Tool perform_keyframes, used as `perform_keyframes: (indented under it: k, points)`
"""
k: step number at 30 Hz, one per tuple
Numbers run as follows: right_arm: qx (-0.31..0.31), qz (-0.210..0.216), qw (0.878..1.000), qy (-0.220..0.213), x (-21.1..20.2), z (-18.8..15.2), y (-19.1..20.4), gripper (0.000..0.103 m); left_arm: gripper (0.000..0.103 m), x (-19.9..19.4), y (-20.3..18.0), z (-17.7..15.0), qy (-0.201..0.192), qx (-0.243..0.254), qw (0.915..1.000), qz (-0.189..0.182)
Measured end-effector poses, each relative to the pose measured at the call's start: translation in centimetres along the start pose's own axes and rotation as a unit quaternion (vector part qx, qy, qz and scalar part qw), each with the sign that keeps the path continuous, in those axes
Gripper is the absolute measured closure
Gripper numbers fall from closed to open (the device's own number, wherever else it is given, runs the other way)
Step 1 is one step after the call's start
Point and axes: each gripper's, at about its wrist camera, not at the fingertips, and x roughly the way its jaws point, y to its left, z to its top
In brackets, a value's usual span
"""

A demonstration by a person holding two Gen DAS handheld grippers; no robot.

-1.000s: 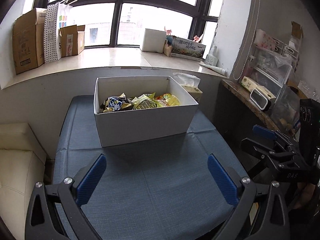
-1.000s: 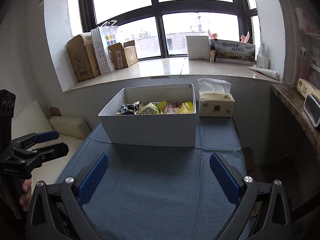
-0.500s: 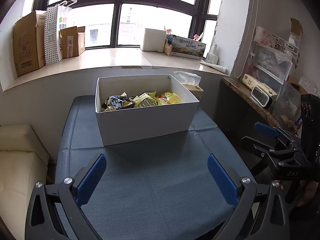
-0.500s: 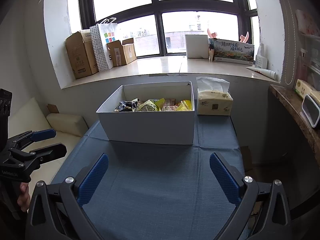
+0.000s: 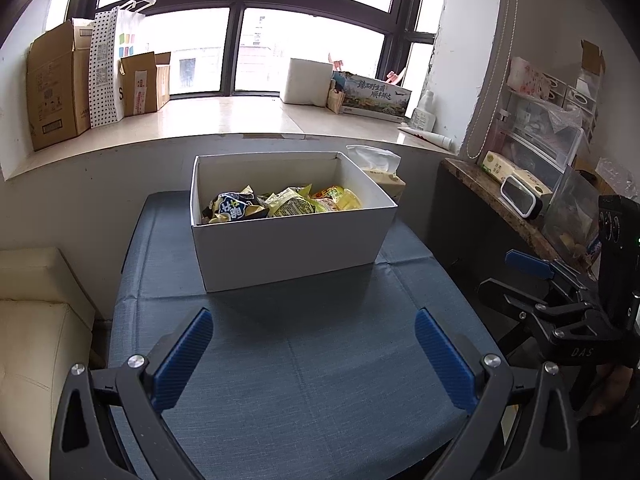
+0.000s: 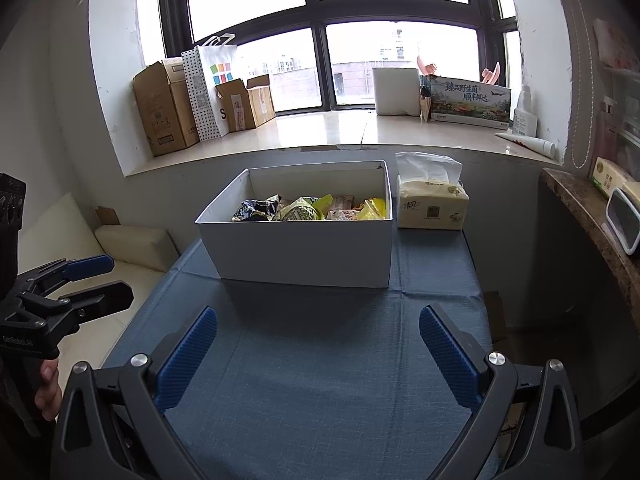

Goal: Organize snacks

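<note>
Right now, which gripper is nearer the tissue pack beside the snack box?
Right, probably. The right gripper hangs open before the white box, the tissue pack just right of that box. The left gripper, also open, sits further left, the box hiding most of the pack.

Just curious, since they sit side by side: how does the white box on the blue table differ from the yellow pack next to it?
The white box is a rigid, open-topped carton holding snack packets; the tissue pack is a soft yellow wrapper with a white tissue poking out on top. The white box is clearly wider and reaches nearer the camera, while the tissue pack sits back by the wall. Both rest on the blue tablecloth.
</note>
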Motion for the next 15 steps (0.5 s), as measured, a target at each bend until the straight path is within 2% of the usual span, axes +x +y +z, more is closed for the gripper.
perform_keyframes:
  k: [15]
  points:
    - [0.004,0.005,1.000,0.002,0.09,-0.12,-0.05,0.000,0.000,0.12,-0.15,-0.16,0.004,0.001,1.0000,0.000]
